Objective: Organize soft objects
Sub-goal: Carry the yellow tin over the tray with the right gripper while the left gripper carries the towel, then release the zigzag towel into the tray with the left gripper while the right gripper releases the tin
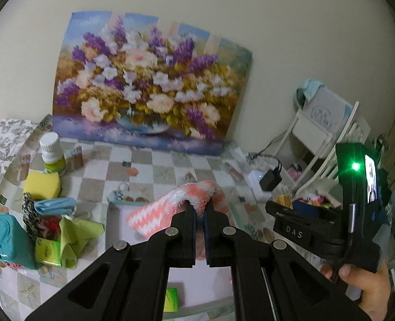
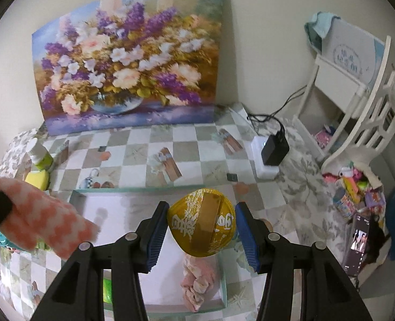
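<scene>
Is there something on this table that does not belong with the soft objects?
Yes. A black charger plugged into a white power block sits at the table's right edge, and a hard white-capped bottle stands behind the yellow sponge.

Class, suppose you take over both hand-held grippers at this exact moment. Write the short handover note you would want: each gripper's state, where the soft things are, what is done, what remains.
Left hand-held gripper: shut on the pink-and-white cloth, held above the white tray.
Right hand-held gripper: closed on the gold pouch, also over the tray.
Done: a crumpled pink cloth already lies in the tray.
Left: set down both held items; the blue mask, green cloth and yellow sponge wait at the table's left.
</scene>
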